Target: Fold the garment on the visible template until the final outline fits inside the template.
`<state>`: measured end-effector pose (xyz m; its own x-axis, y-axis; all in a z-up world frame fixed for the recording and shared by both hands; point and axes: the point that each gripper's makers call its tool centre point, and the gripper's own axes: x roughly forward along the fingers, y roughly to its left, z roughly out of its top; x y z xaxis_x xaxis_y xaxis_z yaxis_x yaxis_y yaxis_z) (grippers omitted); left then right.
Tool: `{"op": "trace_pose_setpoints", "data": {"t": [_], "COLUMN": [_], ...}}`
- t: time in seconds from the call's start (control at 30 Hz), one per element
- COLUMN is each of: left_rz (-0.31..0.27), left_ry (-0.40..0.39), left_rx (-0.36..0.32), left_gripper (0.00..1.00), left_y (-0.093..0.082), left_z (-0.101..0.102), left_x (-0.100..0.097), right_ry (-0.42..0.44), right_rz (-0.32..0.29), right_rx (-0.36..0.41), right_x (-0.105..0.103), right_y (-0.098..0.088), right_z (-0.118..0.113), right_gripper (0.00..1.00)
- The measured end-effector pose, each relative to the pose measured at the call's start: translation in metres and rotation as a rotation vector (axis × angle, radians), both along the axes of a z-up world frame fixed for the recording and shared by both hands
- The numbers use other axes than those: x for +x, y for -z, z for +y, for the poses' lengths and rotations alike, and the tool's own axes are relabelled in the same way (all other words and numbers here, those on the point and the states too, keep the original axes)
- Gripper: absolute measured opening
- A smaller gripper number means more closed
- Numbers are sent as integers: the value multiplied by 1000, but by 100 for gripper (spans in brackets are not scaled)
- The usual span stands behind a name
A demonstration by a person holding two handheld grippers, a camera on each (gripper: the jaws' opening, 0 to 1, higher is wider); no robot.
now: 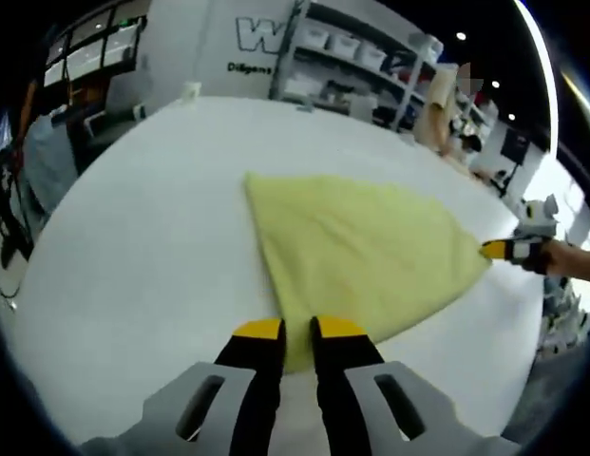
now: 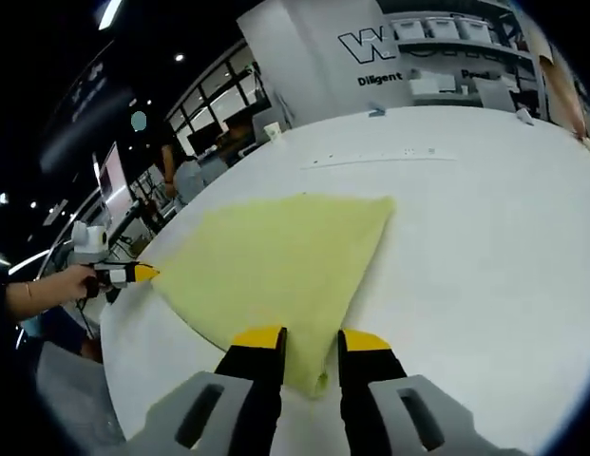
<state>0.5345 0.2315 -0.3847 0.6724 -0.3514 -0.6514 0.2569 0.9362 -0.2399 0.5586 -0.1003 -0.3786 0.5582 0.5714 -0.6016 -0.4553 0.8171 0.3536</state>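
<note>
Hand-held grippers (image 1: pixel 296 332) (image 2: pixel 309 342) low at garment (image 1: pixel 361 252) corners

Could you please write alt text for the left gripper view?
A yellow cloth lies spread on a white table, its near corner between the left gripper's yellow-tipped jaws. The right gripper meets its far corner at the right.

Yellow garment (image 1: pixel 356 256), folded, flat on white table (image 1: pixel 142 247)

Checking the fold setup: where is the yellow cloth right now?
The yellow cloth lies flat on the white table, one corner between the left gripper fingers, another at the right gripper.
</note>
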Motion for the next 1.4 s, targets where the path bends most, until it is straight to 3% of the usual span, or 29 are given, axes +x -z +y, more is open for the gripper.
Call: {"op": "trace_pose_setpoints", "data": {"t": [0.37,0.5,0.57,0.67,1.1,1.4], "left_rz": [18,26,29,28,28,26], "left_ry": [-43,-48,-56,-61,40,50], "left_rx": [-20,-22,-28,-30,-25,-26], "left_gripper": [9,5,0,0,0,0], "left_y": [2,2,1,1,0,2], "left_z": [4,4,4,5,-20,-25], "left_x": [-12,-16,-19,-22,-48,-67], "right_ry": [22,42,56,64,142,157], "right_rz": [23,31,28,15,24,18], "right_rx": [4,9,20,16,18,6], "right_x": [-16,-21,-25,-25,-65,-84], "right_y": [4,7,5,3,0,0], "right_z": [-4,-9,-9,-12,-45,-46], "right_gripper": [9,0,0,0,0,0]}}
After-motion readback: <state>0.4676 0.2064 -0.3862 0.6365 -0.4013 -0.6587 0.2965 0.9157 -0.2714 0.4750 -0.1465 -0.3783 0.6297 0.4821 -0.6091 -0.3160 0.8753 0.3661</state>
